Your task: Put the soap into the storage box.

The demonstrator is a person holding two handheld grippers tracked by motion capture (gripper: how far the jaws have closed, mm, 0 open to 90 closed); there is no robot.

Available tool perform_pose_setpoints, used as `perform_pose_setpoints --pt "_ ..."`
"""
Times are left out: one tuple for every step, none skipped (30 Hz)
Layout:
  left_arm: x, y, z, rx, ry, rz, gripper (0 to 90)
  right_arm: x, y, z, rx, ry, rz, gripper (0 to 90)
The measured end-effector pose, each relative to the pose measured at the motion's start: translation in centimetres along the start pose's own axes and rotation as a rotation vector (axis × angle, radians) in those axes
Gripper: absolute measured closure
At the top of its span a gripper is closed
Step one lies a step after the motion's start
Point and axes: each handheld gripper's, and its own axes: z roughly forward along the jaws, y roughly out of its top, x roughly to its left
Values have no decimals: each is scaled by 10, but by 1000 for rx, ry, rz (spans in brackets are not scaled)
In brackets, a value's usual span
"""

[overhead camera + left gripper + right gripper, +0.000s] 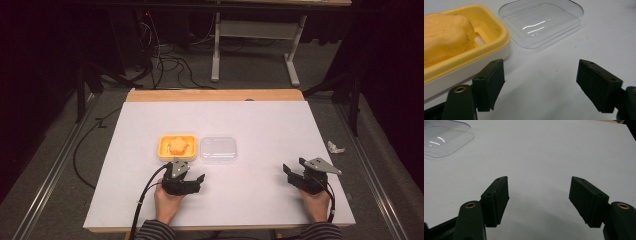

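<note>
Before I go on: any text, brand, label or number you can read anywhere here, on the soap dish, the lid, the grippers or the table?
None readable.
Yellow dish and the orange soap in it: no print legible.
Clear lid: only light reflections, no lettering.
Left gripper and right gripper: plain black jaws, no markings; grey plates bare in the high view.
White table: blank.

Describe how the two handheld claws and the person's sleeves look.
Both the left claw and the right claw are black, each topped by a grey three-cornered plate and trailing a black cable. Their jaws are blocky black pads on arms with brass-coloured rivets. The sleeves are dark with thin stripes.
</note>
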Motion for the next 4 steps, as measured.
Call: perform_pose_setpoints --pt "0 0 0 -1 3 1 228 0 0 0 -1 0 -1 327" --pt "0 0 0 1 3 -4 229 0 0 0 -1 0 -1 327" --pt "0 0 0 1 3 -4 228 0 0 0 -1 0 -1 327" --pt "1 0 1 2 0 -10 228 0 0 0 -1 2 -1 326"
